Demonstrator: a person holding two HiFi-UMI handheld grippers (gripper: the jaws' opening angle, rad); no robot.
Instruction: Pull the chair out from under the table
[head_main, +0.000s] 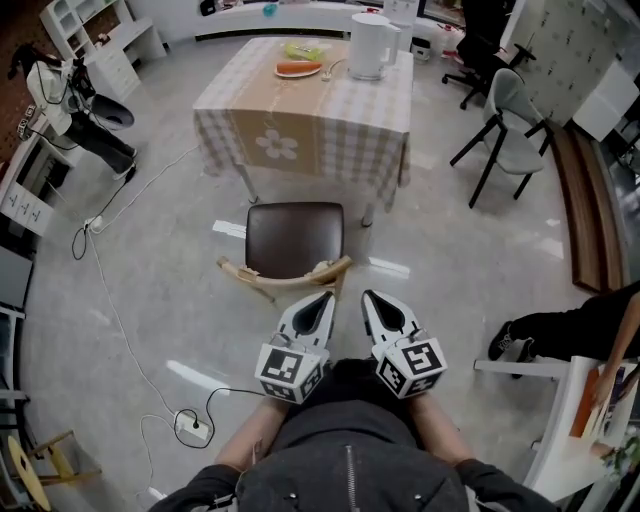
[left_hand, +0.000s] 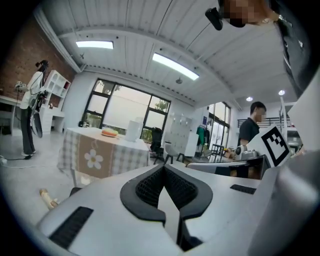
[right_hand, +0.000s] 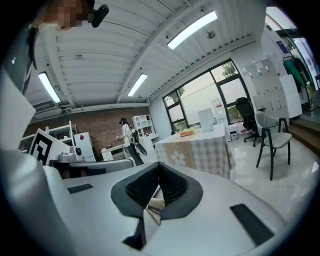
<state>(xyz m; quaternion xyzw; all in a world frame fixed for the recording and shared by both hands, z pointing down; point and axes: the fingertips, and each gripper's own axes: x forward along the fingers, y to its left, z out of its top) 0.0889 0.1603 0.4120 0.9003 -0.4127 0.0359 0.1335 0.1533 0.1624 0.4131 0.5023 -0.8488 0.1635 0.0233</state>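
The chair (head_main: 295, 238) has a dark brown seat and a curved wooden backrest (head_main: 285, 277). It stands on the floor in front of the table (head_main: 250, 120), which is draped in a checked cloth with a flower print. The seat's far edge lies near the table's front edge. My left gripper (head_main: 327, 296) and right gripper (head_main: 366, 295) hover side by side just on my side of the backrest, apart from it. Both are shut with nothing between the pads. The left gripper view shows its closed jaws (left_hand: 165, 192) aimed level at the table (left_hand: 95, 152). The right gripper (right_hand: 159, 192) also faces the table (right_hand: 197, 150).
A white jug (head_main: 368, 45) and a plate of food (head_main: 298, 69) sit on the table. A grey chair (head_main: 510, 125) stands at the right. A power strip (head_main: 192, 428) with cables lies on the floor at the left. One person stands at the far left (head_main: 80, 110), another sits at the right (head_main: 560, 330).
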